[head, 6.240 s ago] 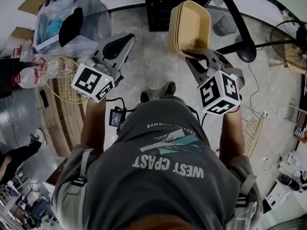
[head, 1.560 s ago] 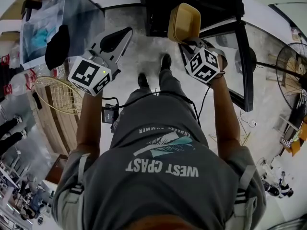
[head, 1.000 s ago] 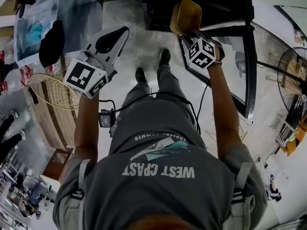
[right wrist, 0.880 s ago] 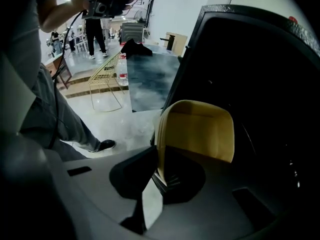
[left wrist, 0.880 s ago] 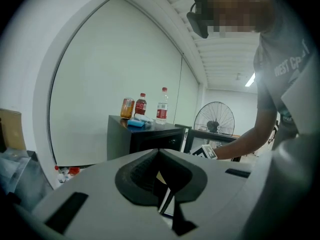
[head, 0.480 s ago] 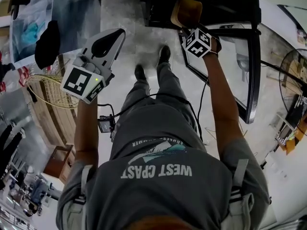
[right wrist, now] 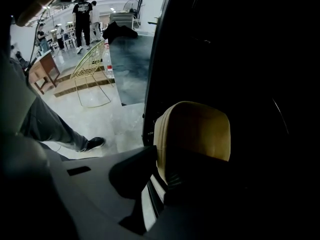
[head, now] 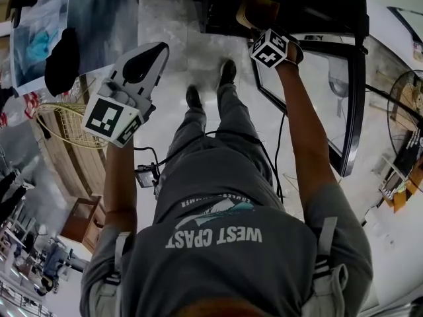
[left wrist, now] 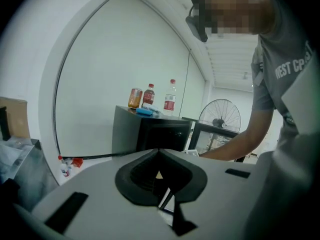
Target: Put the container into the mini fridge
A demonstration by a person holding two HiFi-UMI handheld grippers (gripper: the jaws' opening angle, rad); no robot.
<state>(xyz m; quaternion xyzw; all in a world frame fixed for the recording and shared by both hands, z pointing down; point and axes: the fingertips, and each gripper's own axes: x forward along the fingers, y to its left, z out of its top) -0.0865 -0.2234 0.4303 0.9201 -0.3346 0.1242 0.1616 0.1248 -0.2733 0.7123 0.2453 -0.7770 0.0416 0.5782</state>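
Your right gripper [head: 259, 30] has moved the container [right wrist: 195, 129] inside the mini fridge [head: 317, 5]. Its jaws are opening around it, so it could tip if unsupported. Left gripper [head: 151, 53] is pressed together, empty.

The black mini fridge [head: 317, 5] stands on the floor, right in front of the person's feet. Its glass door with a black frame [head: 347, 111] hangs open on the right side. The tan plastic container [head: 258, 12] is inside the fridge, toward its left side. It is between the jaws of the right gripper [head: 259, 26], which reaches in from the front, and the jaws are opening. The left gripper [head: 157, 50] is outside the fridge, to the left, above the floor. On top of the fridge, an orange can [left wrist: 135, 98], a dark bottle [left wrist: 149, 95] and a clear bottle [left wrist: 170, 96] stand in a row. A gold wire chair [head: 63, 127] is far to the left. A black standing fan [head: 403, 104] is to the right, past the door.
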